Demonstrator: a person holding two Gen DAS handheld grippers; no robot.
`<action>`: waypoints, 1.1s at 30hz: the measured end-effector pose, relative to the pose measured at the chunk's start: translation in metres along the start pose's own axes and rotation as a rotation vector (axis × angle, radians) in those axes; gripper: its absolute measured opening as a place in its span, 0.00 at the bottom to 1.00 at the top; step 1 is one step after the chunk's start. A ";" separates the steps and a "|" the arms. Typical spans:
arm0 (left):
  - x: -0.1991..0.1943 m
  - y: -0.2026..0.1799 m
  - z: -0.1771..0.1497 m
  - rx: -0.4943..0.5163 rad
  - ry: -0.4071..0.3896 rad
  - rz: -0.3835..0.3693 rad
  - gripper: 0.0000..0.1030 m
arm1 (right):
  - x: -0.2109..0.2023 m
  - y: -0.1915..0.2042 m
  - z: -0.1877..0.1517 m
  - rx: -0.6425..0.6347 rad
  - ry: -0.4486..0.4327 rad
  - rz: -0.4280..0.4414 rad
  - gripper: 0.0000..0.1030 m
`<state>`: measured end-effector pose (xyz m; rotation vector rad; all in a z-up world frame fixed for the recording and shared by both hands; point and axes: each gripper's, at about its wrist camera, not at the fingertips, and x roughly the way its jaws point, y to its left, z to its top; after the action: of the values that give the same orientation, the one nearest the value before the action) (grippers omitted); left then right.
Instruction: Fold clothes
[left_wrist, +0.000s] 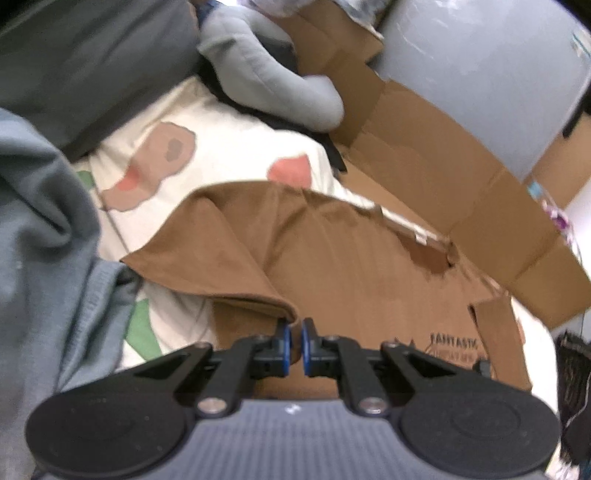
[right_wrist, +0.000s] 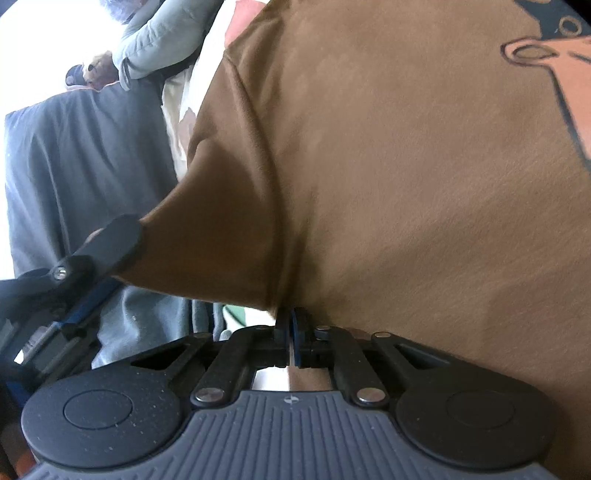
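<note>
A brown T-shirt (left_wrist: 332, 258) with a dark print near its hem lies partly spread on a white patterned bedsheet (left_wrist: 229, 122). My left gripper (left_wrist: 294, 332) is shut on a folded edge of the shirt, the cloth pinched between its blue pads. In the right wrist view the brown T-shirt (right_wrist: 406, 166) fills most of the picture and hangs taut. My right gripper (right_wrist: 291, 326) is shut on its lower edge. One of the left gripper's fingers (right_wrist: 118, 236) shows at the left, against a corner of the same shirt.
A blue-grey garment (left_wrist: 44, 258) is heaped at the left. A dark grey blanket (left_wrist: 92, 55) and a pale grey cushion (left_wrist: 266, 85) lie at the back. Flattened cardboard (left_wrist: 443, 166) runs along the bed's right side, under part of the shirt.
</note>
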<state>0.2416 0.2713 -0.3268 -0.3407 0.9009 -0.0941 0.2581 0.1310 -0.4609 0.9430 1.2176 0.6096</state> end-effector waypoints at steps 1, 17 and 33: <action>0.004 0.000 -0.001 0.001 0.015 -0.006 0.07 | 0.000 0.000 0.001 0.008 0.000 0.001 0.08; 0.007 -0.011 -0.011 0.011 0.141 -0.070 0.30 | -0.013 -0.013 -0.003 0.013 -0.034 0.018 0.08; 0.014 0.021 -0.032 0.090 0.160 0.202 0.31 | -0.065 0.000 0.016 -0.205 -0.169 -0.169 0.29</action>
<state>0.2239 0.2802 -0.3628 -0.1585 1.0811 0.0252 0.2559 0.0729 -0.4271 0.6970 1.0496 0.4992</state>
